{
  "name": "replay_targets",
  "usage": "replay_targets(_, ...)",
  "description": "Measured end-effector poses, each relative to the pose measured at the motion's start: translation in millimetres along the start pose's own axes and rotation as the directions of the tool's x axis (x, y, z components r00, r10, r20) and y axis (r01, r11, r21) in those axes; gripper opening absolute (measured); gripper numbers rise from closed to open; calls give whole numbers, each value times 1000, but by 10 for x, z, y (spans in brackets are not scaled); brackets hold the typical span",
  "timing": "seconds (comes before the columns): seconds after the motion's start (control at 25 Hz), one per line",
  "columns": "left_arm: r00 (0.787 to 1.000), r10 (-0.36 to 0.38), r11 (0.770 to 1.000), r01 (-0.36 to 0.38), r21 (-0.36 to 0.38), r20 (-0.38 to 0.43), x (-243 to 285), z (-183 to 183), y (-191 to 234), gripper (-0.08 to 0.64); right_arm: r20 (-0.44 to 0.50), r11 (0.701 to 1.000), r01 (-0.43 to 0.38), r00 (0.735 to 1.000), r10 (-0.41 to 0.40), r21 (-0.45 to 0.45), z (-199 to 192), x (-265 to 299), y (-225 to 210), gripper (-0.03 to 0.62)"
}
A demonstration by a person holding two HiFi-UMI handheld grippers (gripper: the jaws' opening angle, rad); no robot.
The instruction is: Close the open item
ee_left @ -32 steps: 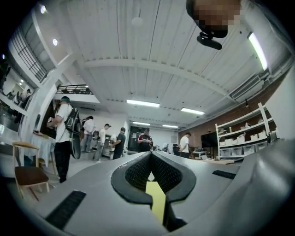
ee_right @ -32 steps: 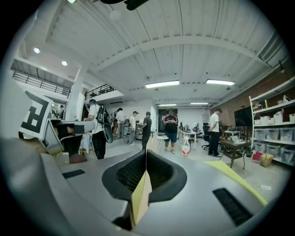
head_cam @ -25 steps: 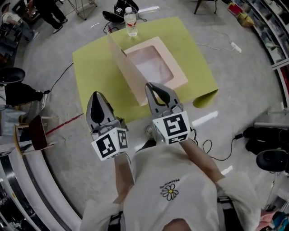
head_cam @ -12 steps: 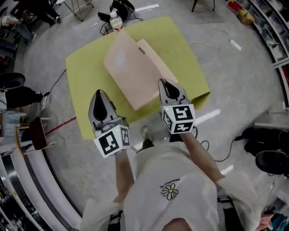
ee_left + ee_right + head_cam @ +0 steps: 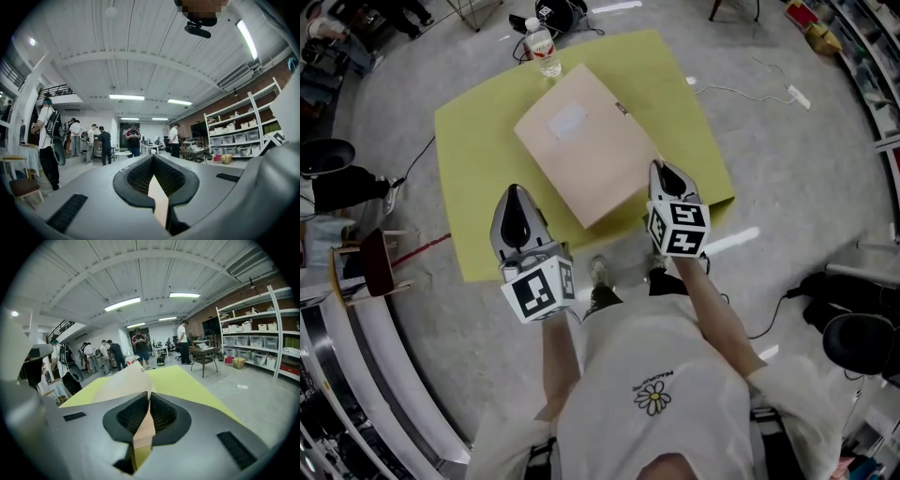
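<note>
A flat tan cardboard box [image 5: 586, 141] lies on a yellow-green mat [image 5: 478, 159], its lid down flat over it. My right gripper [image 5: 666, 171] is at the box's near right corner, shut on the lid's edge. In the right gripper view, tan card [image 5: 124, 380] runs between the jaws of the right gripper [image 5: 149, 397], with the mat [image 5: 187, 380] beyond. My left gripper [image 5: 514, 192] hovers over the mat's near edge, left of the box and apart from it. The left gripper [image 5: 153, 159] looks out level into the room, shut and holding nothing.
A clear water bottle [image 5: 544, 49] stands on the mat's far edge just behind the box. A black bag [image 5: 558, 11] lies beyond it. A small chair [image 5: 370, 272] and a black stool [image 5: 321, 155] stand to the left, a power strip [image 5: 797, 96] with cable to the right. Several people [image 5: 47, 136] stand farther off.
The lid stood upright a second ago with the box's pink inside showing. It swung down to the right and now lies flat. My right gripper moved right and down with it; the left barely moved.
</note>
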State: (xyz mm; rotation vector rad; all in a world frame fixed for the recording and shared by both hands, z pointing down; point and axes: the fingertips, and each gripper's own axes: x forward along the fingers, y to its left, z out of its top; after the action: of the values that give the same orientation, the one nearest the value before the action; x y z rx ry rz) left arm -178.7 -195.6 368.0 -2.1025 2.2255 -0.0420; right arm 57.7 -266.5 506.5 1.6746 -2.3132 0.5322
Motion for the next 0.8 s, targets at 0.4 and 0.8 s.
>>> replay_targets(0.4,999,24,999,-22,45,-46,50,-139,-30,15,-151,984,102,981,-124,-145,-362,292,-320,23)
replay_targets(0.8,998,6,998,-2,69,-57,123,-191,21,15,-298,948,108,933,-200,-299,-431,424,-337,48)
